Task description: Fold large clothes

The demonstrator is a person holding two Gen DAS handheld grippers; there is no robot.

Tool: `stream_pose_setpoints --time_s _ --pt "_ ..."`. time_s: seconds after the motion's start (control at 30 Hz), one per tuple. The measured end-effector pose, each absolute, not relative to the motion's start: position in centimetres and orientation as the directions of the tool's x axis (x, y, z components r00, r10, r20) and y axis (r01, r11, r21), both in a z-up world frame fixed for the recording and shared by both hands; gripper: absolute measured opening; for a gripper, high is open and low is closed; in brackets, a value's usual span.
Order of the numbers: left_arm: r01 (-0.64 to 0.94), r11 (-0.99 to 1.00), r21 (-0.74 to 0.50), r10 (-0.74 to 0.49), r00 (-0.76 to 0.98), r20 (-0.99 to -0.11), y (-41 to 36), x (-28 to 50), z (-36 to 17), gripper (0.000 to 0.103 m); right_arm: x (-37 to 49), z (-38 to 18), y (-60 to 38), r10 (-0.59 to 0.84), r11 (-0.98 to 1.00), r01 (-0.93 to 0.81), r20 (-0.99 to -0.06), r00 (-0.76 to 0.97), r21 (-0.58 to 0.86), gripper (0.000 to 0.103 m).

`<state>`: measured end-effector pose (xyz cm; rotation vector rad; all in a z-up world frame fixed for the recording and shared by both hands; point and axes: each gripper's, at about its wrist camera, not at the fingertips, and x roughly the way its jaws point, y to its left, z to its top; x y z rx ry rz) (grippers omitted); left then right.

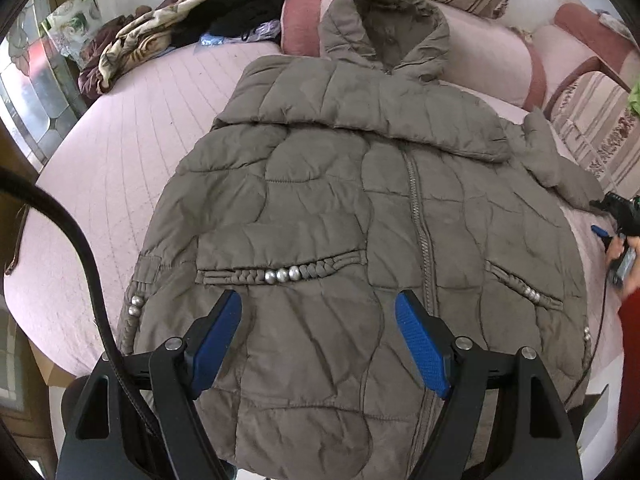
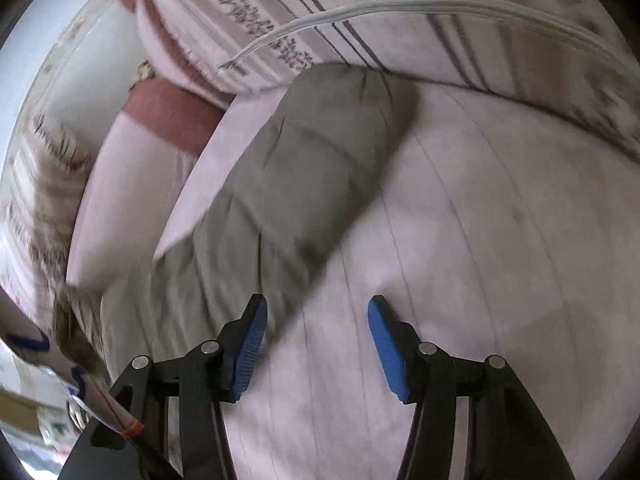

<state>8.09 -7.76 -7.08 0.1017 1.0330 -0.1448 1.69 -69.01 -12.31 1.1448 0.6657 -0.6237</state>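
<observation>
A taupe puffer jacket [image 1: 340,200] lies front up on the pink bedspread [image 1: 120,152], zipper shut and fur-trimmed hood [image 1: 384,28] at the far end. One sleeve [image 1: 360,120] is folded across the chest. My left gripper [image 1: 318,304] hovers open over the jacket's lower front, nothing between its blue pads. The other sleeve [image 2: 304,168] stretches out onto the bedspread [image 2: 480,240]. My right gripper [image 2: 318,308] is open just beside that sleeve's near part, with only bedspread between its pads. It also shows at the right edge as the right gripper [image 1: 618,216], held by a hand.
A heap of clothes [image 1: 160,32] lies at the bed's far left. Pink and striped pillows [image 1: 500,52] line the head end, and a striped pillow [image 2: 360,12] with a white cable [image 2: 400,4] lies beyond the sleeve. A black cable [image 1: 88,264] hangs at left.
</observation>
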Motion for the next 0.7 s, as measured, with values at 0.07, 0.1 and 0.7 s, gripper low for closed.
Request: stream_pose_setpoints --time_s 0.07,0.1,0.7 --pt "0.153 0.988 0.028 -0.054 0.505 -0.861 -7.9 8.6 -7.3 0.079 2.9 -12.7 -70.2 -0.126 0.272 0.75 -0.75 0.649 0.603 0.058" --pt "0.145 0.989 0.033 -0.045 0.503 -0.863 -7.9 8.9 -7.5 0.079 3.3 -12.7 -70.8 -0.135 0.269 0.757 -0.755 0.642 0.596 0.058" --pt "0.127 0.992 0.009 -0.062 0.549 -0.834 -4.5 7.3 -6.6 0.079 8.9 9.5 -56.2 -0.249 0.7 0.604 -0.662 0.707 0.382 0.008"
